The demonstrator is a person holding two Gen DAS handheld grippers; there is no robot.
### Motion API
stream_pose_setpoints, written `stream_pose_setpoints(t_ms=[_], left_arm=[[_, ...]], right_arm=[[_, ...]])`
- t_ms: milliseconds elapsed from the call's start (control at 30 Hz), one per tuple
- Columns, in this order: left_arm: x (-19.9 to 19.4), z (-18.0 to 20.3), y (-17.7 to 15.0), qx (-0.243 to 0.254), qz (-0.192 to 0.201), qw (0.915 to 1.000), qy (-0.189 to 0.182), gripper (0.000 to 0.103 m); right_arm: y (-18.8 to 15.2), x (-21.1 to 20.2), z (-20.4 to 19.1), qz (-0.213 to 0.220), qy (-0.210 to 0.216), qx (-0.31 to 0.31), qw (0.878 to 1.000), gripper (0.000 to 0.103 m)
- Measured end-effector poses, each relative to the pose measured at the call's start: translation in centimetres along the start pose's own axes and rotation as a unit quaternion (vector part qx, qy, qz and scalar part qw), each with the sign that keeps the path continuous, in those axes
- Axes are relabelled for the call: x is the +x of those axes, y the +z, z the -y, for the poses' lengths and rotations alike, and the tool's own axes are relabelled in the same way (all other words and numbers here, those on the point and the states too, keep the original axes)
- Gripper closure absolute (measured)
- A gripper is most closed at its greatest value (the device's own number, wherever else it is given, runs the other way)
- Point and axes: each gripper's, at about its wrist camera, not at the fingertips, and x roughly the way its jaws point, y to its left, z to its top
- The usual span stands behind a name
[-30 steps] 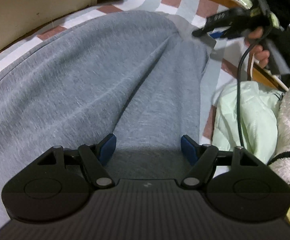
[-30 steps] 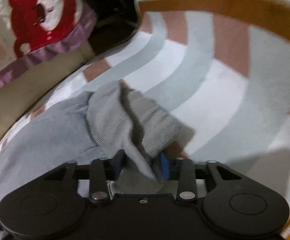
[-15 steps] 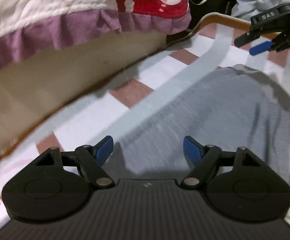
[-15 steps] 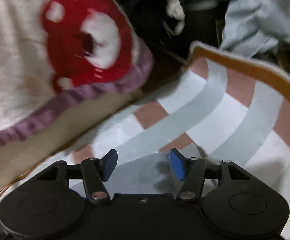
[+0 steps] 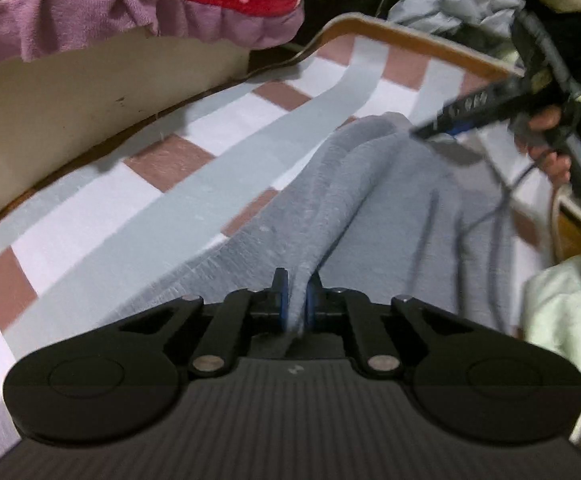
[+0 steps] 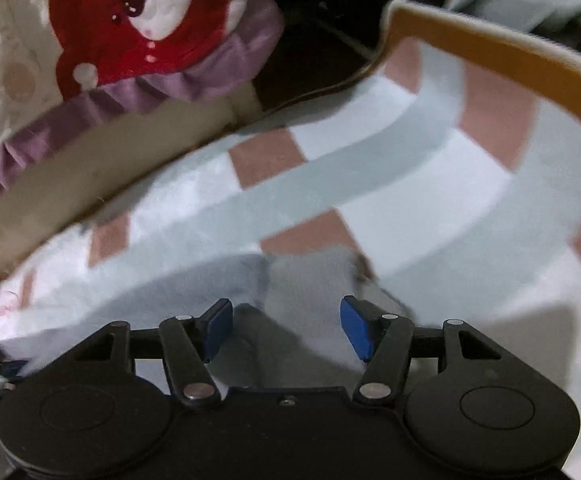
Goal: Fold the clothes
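Note:
A grey fleece garment (image 5: pixel 374 200) lies on a checked pink, white and pale blue mat (image 5: pixel 210 168). My left gripper (image 5: pixel 295 304) is shut on a raised ridge of the grey cloth, which runs away from its blue pads toward the far end. In the left wrist view my right gripper (image 5: pixel 486 114) hovers over the garment's far right part, held by a person's hand (image 5: pixel 550 148). In the right wrist view my right gripper (image 6: pixel 286 330) is open above the garment's far edge (image 6: pixel 302 276), nothing between its pads.
A quilt (image 6: pixel 138 32) with a red bear and purple frill lies past the mat's left side over a beige base (image 5: pixel 70 92). The mat has an orange border (image 6: pixel 502 52). A pale green cloth (image 5: pixel 558 312) sits at right. A black cable (image 5: pixel 502 200) trails over the garment.
My left gripper has shut on a fold of the grey garment; it was open before. My right gripper let go of the ribbed cuff, opened and now hangs over the garment's edge.

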Motion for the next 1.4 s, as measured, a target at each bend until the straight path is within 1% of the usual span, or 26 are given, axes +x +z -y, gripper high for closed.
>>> stream_pose_setpoints(t_ms=[33, 67, 100, 167, 233, 367, 400, 433, 467, 567, 633, 700, 733, 767, 833, 867, 933, 1000, 1033, 1067, 1167, 1200, 1233, 1267, 1333, 1400], left_arm=[[-0.5, 0.7, -0.4, 0.008, 0.006, 0.9999, -0.002, 0.096], [-0.8, 1.8, -0.8, 0.032, 0.004, 0.9995, -0.004, 0.096], [-1.1, 2.8, -1.2, 0.054, 0.001, 0.9985, -0.006, 0.096], [-1.1, 4.6, -1.9, 0.089, -0.016, 0.9958, -0.01, 0.096], [-0.9, 6.0, -2.5, 0.104, -0.031, 0.9939, -0.017, 0.096], [-0.8, 6.7, -2.7, 0.091, -0.035, 0.9951, -0.017, 0.096], [-0.8, 6.5, -2.6, 0.083, -0.037, 0.9957, -0.019, 0.096], [-0.8, 6.4, -2.5, 0.08, -0.038, 0.9959, -0.019, 0.096], [-0.9, 6.4, -2.4, 0.084, -0.039, 0.9956, -0.016, 0.096], [-1.4, 6.3, -1.9, 0.099, -0.045, 0.994, -0.005, 0.094], [-1.8, 5.8, -1.6, 0.103, -0.048, 0.9935, 0.008, 0.091], [-2.5, 5.2, -1.2, 0.095, -0.043, 0.9944, 0.019, 0.084], [-2.7, 4.8, -1.0, 0.091, -0.04, 0.9947, 0.025, 0.074], [-2.9, 4.6, -1.0, 0.09, -0.036, 0.9947, 0.034, 0.06], [-3.2, 4.4, -1.0, 0.102, -0.029, 0.993, 0.053, 0.049], [-3.2, 4.3, -1.0, 0.105, -0.023, 0.9925, 0.057, 0.047], [-3.4, 4.1, -0.6, 0.095, -0.009, 0.9945, 0.043, 0.043], [-3.3, 4.1, -0.2, 0.085, 0.002, 0.9962, 0.022, 0.038], [-2.9, 4.4, -0.1, 0.087, -0.001, 0.9961, 0.012, 0.029], [-2.5, 4.6, 0.1, 0.093, -0.007, 0.9956, 0.006, 0.026], [-0.2, 5.5, 0.1, 0.125, -0.034, 0.9914, 0.018, 0.027], [0.3, 5.4, 0.0, 0.119, -0.045, 0.9919, 0.006, 0.032], [0.7, 5.3, 0.0, 0.112, -0.056, 0.9921, -0.006, 0.068], [1.1, 5.3, 0.0, 0.106, -0.064, 0.9921, -0.018, 0.095], [0.3, 5.4, 0.1, 0.109, -0.055, 0.9916, -0.043, 0.096], [-1.3, 5.7, -0.2, 0.135, -0.039, 0.9871, -0.078, 0.096]], right_arm=[[-0.5, -0.4, 0.1, -0.004, -0.02, 0.005, 1.0, 0.025], [-0.9, -0.7, 0.3, -0.003, -0.033, 0.008, 0.999, 0.024], [-1.0, -0.7, 0.5, -0.003, -0.031, 0.012, 0.999, 0.024], [-1.0, -0.3, 1.0, -0.001, -0.007, 0.022, 1.0, 0.024], [-0.7, 0.2, 1.2, 0.011, 0.011, 0.027, 1.0, 0.024], [-0.4, 1.5, 1.8, 0.043, 0.059, 0.048, 0.996, 0.023], [-0.4, 1.6, 1.7, 0.048, 0.068, 0.042, 0.996, 0.028], [-0.4, 1.7, 1.6, 0.053, 0.078, 0.036, 0.995, 0.056], [-0.4, 1.3, 1.5, 0.056, 0.088, 0.028, 0.994, 0.079], [-0.9, -2.9, 2.0, 0.075, 0.148, 0.036, 0.985, 0.085], [-1.8, -6.7, 1.6, 0.098, 0.16, 0.025, 0.982, 0.086], [-3.6, -9.3, 0.9, 0.106, 0.171, 0.011, 0.98, 0.086], [-4.6, -9.9, 0.5, 0.101, 0.174, 0.006, 0.98, 0.087], [-5.6, -10.5, 0.1, 0.096, 0.178, 0.0, 0.979, 0.087], [-7.6, -10.9, -0.5, 0.071, 0.176, -0.021, 0.982, 0.087], [-8.5, -11.0, -0.8, 0.057, 0.18, -0.029, 0.982, 0.087], [-10.0, -10.7, -1.2, 0.022, 0.198, -0.045, 0.979, 0.087], [-10.7, -9.9, -1.1, -0.008, 0.198, -0.048, 0.979, 0.087], [-10.5, -9.9, -0.7, -0.007, 0.201, -0.043, 0.979, 0.088], [-10.0, -10.1, 0.0, 0.004, 0.209, -0.034, 0.977, 0.089], [-8.3, -10.9, 2.0, 0.036, 0.232, -0.009, 0.972, 0.088], [-7.8, -11.1, 2.7, 0.047, 0.24, 0.0, 0.97, 0.088], [-7.3, -11.4, 3.3, 0.057, 0.247, 0.008, 0.967, 0.088], [-6.7, -11.7, 4.0, 0.068, 0.255, 0.017, 0.964, 0.088], [-5.6, -12.2, 5.4, 0.089, 0.27, 0.034, 0.958, 0.087], [-4.5, -12.7, 6.7, 0.11, 0.284, 0.051, 0.951, 0.083]])
